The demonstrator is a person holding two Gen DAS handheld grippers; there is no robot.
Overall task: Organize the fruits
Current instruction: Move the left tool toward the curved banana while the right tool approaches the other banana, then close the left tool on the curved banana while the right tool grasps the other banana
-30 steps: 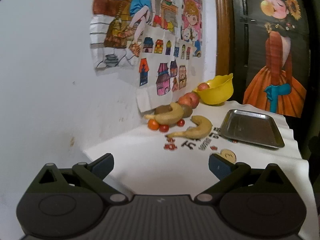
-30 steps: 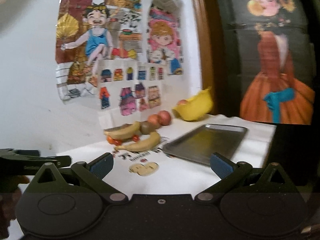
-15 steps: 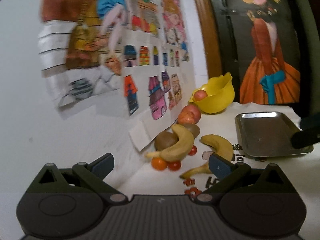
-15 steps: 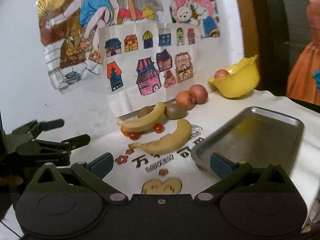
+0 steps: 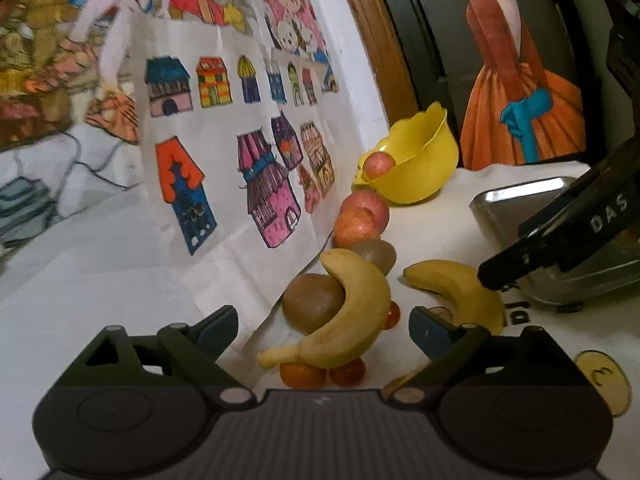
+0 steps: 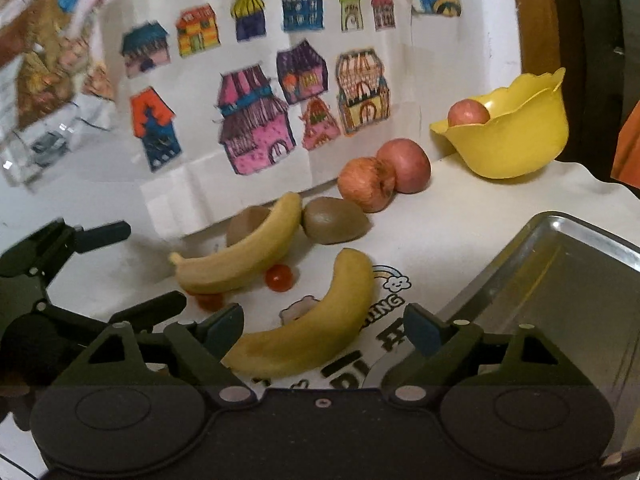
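both grippers spread wide over the fruit pile

left gripper (image 5: 322, 322) released, over the banana (image 5: 352, 312) on the kiwis; right gripper (image 6: 322, 326) released, over the second banana (image 6: 320, 320) on the surface (image 6: 440, 232) beside the metal tray (image 6: 560, 288).

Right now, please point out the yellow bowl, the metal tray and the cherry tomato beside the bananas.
yellow bowl (image 6: 516, 148), right wrist view, outer wall.
metal tray (image 6: 568, 280), right wrist view, bare floor.
cherry tomato (image 6: 279, 277), right wrist view, its middle.
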